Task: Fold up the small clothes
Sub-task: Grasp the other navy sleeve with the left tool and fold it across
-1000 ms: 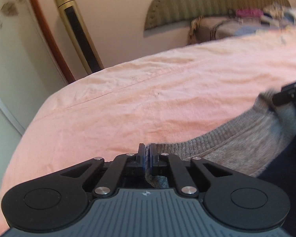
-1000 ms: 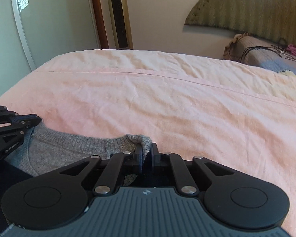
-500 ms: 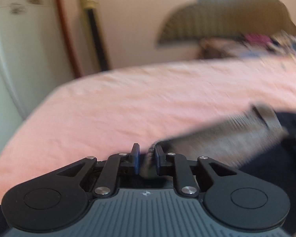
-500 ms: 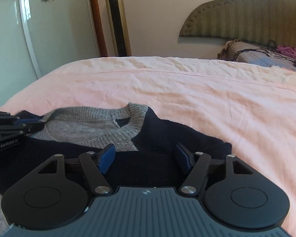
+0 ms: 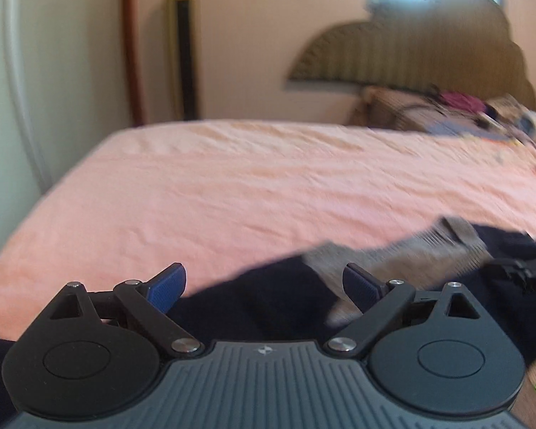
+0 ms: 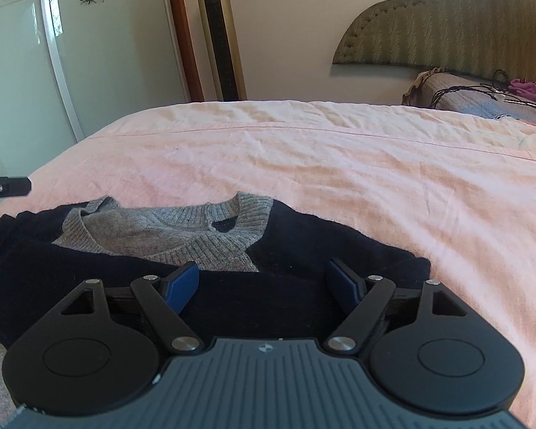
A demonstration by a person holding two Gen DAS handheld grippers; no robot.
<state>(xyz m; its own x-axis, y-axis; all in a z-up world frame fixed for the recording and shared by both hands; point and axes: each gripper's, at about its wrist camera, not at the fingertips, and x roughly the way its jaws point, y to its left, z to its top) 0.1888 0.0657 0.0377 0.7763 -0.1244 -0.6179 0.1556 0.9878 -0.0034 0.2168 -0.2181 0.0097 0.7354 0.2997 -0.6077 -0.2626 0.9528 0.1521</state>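
A small navy sweater (image 6: pixel 339 250) with a grey ribbed collar (image 6: pixel 196 225) lies flat on the pink bed sheet (image 6: pixel 339 164), collar toward the far side. My right gripper (image 6: pixel 264 284) is open and empty just above the sweater's near part. My left gripper (image 5: pixel 264 286) is open and empty over the sweater's navy cloth (image 5: pixel 253 296); the grey collar (image 5: pixel 411 250) shows blurred to its right. The left gripper's tip (image 6: pixel 7 186) shows at the left edge of the right wrist view, apart from the sweater.
The bed's left edge runs near a glass wardrobe door (image 6: pixel 71 53) and a gold tower fan (image 6: pixel 219 35). A padded headboard (image 6: pixel 464 25) and a pile of blankets and cables (image 6: pixel 482 89) lie at the far right.
Both grippers let go of the grey collar and opened. The sweater now lies flat on the sheet. Both grippers drew back and rose; the left one is still moving, its view blurred.
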